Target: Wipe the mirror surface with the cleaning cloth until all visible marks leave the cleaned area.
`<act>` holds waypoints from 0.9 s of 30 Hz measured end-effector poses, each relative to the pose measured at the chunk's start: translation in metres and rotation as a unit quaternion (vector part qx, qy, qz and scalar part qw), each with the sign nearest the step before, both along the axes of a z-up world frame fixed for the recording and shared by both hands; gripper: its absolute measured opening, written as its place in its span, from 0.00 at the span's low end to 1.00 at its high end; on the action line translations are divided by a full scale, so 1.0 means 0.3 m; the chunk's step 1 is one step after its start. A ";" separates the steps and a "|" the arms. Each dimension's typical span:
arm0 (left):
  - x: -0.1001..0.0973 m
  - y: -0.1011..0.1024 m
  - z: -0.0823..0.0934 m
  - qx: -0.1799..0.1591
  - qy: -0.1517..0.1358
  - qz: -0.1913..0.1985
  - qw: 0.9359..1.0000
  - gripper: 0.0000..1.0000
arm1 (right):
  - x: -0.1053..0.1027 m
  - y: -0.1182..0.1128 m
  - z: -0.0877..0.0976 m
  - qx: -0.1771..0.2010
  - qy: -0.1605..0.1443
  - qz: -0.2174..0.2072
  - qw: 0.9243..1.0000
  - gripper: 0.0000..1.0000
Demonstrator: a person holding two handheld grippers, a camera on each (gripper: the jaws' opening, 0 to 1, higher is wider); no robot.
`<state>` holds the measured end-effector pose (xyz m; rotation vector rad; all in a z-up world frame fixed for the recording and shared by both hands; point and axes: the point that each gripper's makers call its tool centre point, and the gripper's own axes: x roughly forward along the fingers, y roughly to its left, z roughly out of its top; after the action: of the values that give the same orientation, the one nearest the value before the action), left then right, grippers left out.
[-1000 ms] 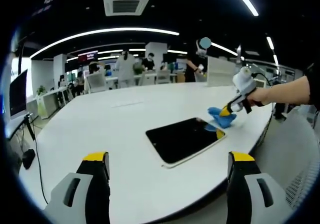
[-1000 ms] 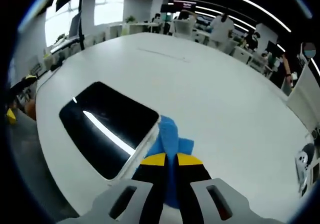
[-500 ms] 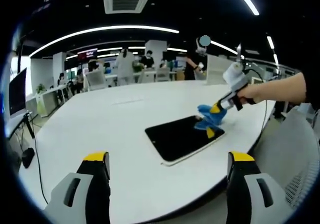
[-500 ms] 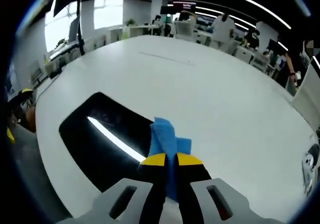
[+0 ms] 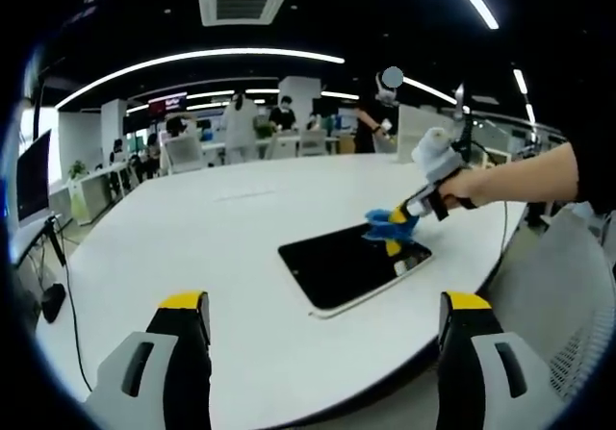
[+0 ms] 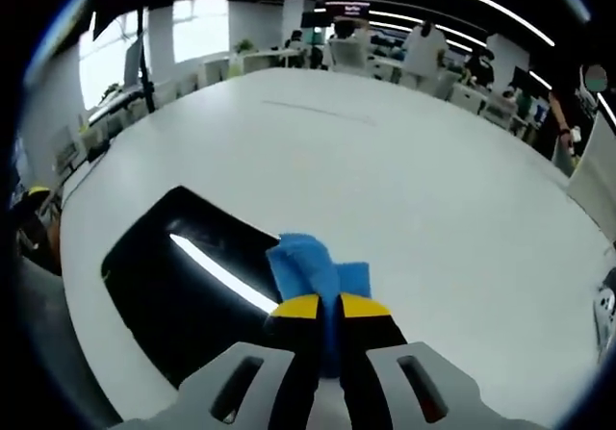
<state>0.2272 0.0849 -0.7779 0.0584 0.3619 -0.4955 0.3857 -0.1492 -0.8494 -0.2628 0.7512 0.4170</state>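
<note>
Cloth (image 6: 313,266) now carried further onto mirror (image 5: 346,265) for wiping, clamped in right gripper (image 6: 320,307); left gripper (image 5: 322,305) held apart, idle.

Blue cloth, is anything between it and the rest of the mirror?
Nothing visible. The right gripper holds the blue cloth at the mirror edge; its dark surface ahead lies bare.

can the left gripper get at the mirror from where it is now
Probably yes. The left gripper is open and hangs near the table edge, with bare tabletop between it and the mirror. The right gripper with the cloth occupies only the far corner.
</note>
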 end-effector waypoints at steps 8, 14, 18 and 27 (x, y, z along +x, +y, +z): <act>-0.001 -0.001 0.001 -0.001 -0.001 0.000 1.000 0.99 | 0.045 0.024 0.055 0.063 -0.001 -0.021 0.998 0.00; -0.001 -0.001 0.002 -0.001 -0.001 0.000 1.000 0.99 | 0.089 0.028 0.012 0.050 0.018 -0.016 0.998 0.00; -0.001 -0.001 0.001 -0.001 -0.001 0.000 1.000 0.99 | 0.107 0.035 -0.051 0.024 0.030 -0.003 0.999 0.00; 0.000 -0.002 0.001 -0.002 -0.001 -0.001 1.000 0.99 | 0.125 0.044 -0.063 -0.012 0.012 0.018 1.000 0.04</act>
<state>0.2272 0.0843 -0.7775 0.0561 0.3599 -0.4980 0.4233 -0.1362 -0.8682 -0.2945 0.7755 0.4464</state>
